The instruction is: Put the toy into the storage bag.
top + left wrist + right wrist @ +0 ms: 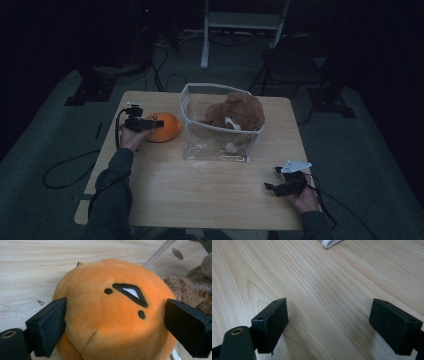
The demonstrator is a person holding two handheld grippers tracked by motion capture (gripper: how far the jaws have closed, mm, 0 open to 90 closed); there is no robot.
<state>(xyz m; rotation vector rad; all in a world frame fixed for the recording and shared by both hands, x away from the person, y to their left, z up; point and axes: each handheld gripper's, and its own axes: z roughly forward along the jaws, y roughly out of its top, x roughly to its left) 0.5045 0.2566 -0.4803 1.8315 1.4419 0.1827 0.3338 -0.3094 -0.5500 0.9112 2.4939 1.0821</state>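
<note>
Both tongs wide: left tongs (115,325) astride, perhaps touching, orange plush (112,312); right tongs (329,325) empty.

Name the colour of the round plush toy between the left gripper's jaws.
Orange, with black stitched face marks; the plush toy shows best in the left gripper view.

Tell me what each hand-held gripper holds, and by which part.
The left hand-held gripper brackets the orange plush at its round sides; a firm grip cannot be told. The right hand-held gripper holds nothing.
</note>
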